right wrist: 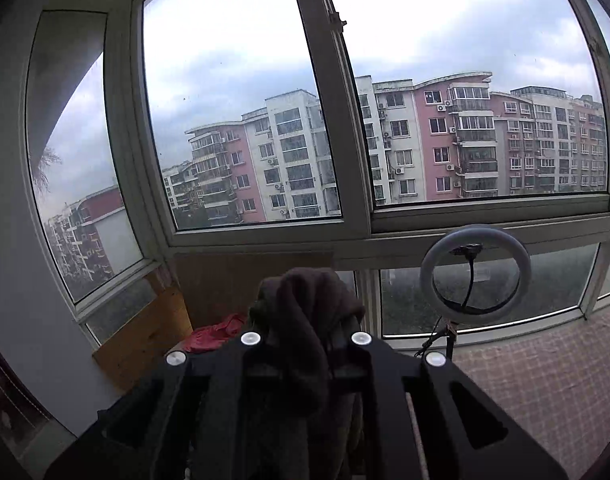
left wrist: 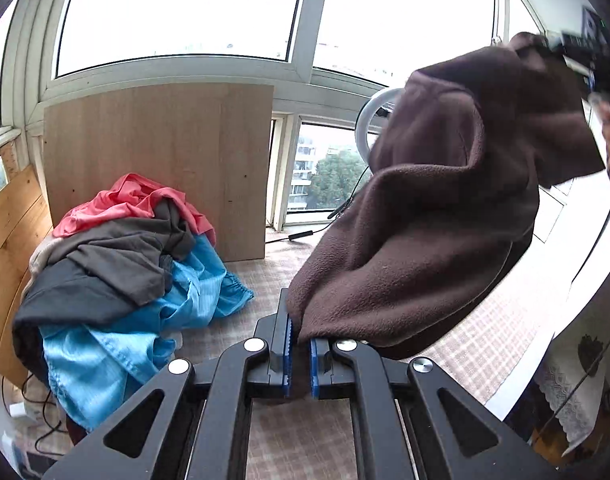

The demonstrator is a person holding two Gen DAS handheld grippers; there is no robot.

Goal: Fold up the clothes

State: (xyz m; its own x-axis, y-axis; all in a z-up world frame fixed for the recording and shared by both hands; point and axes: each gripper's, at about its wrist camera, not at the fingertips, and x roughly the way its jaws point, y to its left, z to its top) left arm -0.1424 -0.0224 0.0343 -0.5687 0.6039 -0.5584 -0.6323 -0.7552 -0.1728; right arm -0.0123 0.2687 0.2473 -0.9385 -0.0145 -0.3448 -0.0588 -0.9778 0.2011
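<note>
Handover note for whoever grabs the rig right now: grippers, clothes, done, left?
Left gripper: shut on one edge of the brown fleece.
Right gripper: shut on the fleece's other end, raised higher.
Fleece hangs in the air between the two, not folded yet.
Pile of clothes (pink, grey, blue) sits unfolded on the checked surface by the wooden board.
Done: fleece picked up. Left: lay it out, fold it, then the pile.

The brown garment point(left wrist: 437, 220) looked like thick, matt fleece with a napped, slightly pilled surface. In the pile, the blue cloth point(left wrist: 117, 344) had a satiny sheen, the grey piece point(left wrist: 117, 256) was dull cotton-like knit, and the pink one point(left wrist: 125, 200) was smooth. The board point(left wrist: 153, 160) was pale, matt wood grain. The left gripper point(left wrist: 299, 344) was matt black plastic with shiny metal rivets.
</note>
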